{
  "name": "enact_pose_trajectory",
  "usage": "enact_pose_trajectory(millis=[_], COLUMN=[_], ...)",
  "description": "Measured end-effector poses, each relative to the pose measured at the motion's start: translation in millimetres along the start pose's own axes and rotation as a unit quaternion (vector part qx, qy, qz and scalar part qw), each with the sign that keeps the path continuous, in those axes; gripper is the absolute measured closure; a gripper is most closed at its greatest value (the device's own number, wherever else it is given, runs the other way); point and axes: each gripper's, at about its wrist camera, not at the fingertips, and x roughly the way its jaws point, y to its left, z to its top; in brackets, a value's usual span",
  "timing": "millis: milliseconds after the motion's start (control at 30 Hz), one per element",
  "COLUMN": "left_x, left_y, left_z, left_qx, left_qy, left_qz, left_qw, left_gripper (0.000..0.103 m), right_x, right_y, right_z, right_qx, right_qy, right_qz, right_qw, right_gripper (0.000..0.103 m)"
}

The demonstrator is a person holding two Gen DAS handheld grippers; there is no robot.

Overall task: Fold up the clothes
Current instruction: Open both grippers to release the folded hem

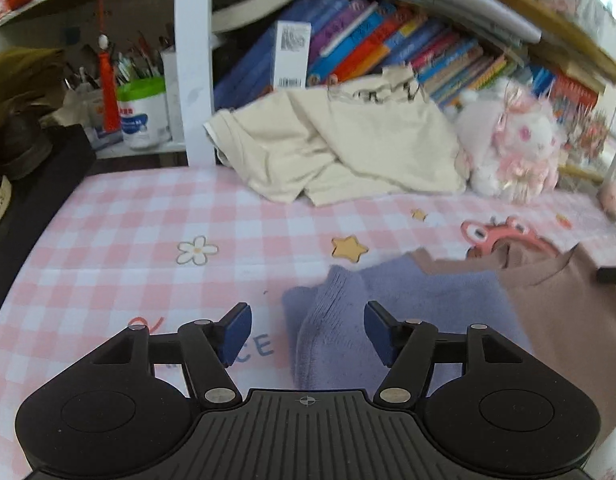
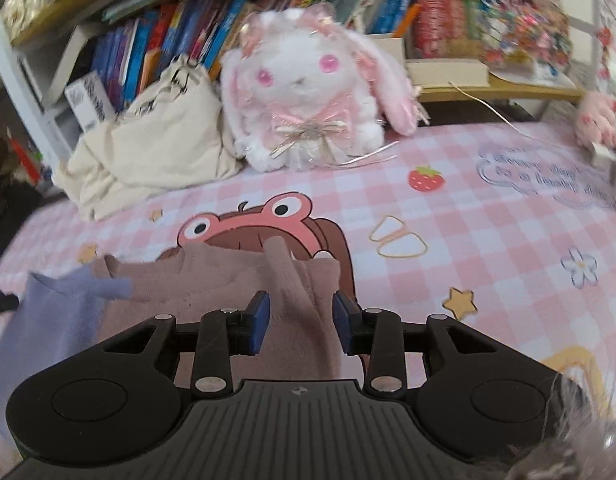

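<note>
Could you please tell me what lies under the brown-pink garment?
Under the brown-pink soft garment lies the pink checked bedsheet; its frog cartoon print is partly covered, the lower part hidden.

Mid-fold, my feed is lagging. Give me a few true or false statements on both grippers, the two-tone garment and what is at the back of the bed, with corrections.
1. The left gripper is open over the lavender part of the two-tone fleece garment. True.
2. The right gripper is clamped shut on a book. False: its fingers stand apart, with a ridge of the garment's dusty-pink part between them.
3. The crumpled cream cloth pile lies at the back of the pink checked bed sheet, in front of the row of colourful books. True.
4. The white and pink plush rabbit lies on top of the two-tone garment. False: it sits apart, beside the cream pile.
</note>
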Motion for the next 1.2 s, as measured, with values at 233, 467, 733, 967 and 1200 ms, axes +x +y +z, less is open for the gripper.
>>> enact_pose_trajectory(millis=[233,467,733,967,1200], left_x=[12,12,12,3,23], left_y=[6,5,4,4,10], left_z=[1,-2,-6,-6,-10], left_qx=[-0.027,-0.026,-0.021,-0.036,-0.046], left_qy=[0.009,0.005,-0.001,-0.023,0.016], left_qz=[-0.020,-0.022,-0.024,-0.024,-0.005], left_qw=[0.9994,0.9994,0.9995,0.9988,0.9988], left_gripper=[0.103,0.103,0.078,0.099,0.097], right_x=[-5,18,19,21,21], right_y=[-16,-30,-24,-15,-14], right_z=[2,-5,-5,-2,-4], right_qx=[0.063,0.111,0.084,0.049,0.057], right_qy=[-0.021,0.015,0.022,0.033,0.031], right_qz=[0.036,0.019,0.008,-0.011,-0.016], right_qw=[0.997,0.993,0.996,0.998,0.998], right_gripper=[0.096,0.095,0.095,0.095,0.095])
